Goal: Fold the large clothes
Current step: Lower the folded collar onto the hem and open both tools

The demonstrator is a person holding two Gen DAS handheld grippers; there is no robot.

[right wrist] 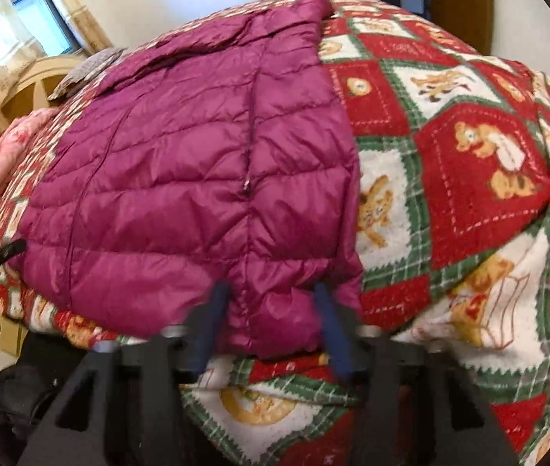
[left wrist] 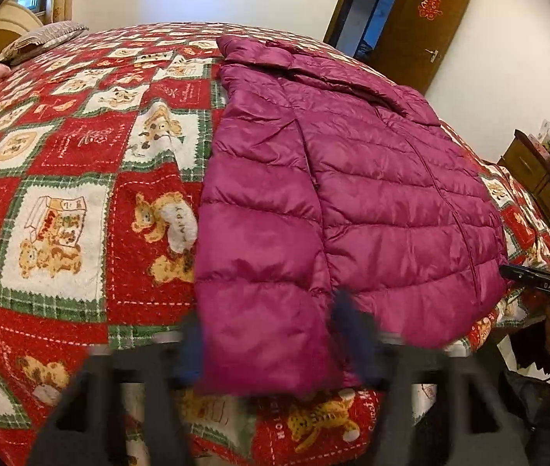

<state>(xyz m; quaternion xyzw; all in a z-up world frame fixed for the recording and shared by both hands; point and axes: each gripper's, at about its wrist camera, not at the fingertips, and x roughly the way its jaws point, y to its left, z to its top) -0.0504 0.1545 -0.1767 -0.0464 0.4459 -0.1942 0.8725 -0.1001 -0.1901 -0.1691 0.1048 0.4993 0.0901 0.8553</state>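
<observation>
Clearly both grippers have been set on the near hem of the jacket (left wrist: 344, 178) so that it can be lifted and folded away from the person. It lies flat on the quilt (left wrist: 80, 147) across the bed, collar at the far side, sleeves already turned in over the body, hem at the near edge where it is easiest to reach. The left gripper (left wrist: 271, 345) straddles the hem's left corner, its blue fingers (left wrist: 356, 334) pressed into the padded fabric, so it looks clenched on the jacket. The right gripper (right wrist: 271, 322) has the right corner the same way, fabric bunched between its fingers (right wrist: 333, 330). Taking the two corners well apart should keep the hem straight when raised. Down filling is slippery, so I judge a shallow pinch might slide off.
</observation>
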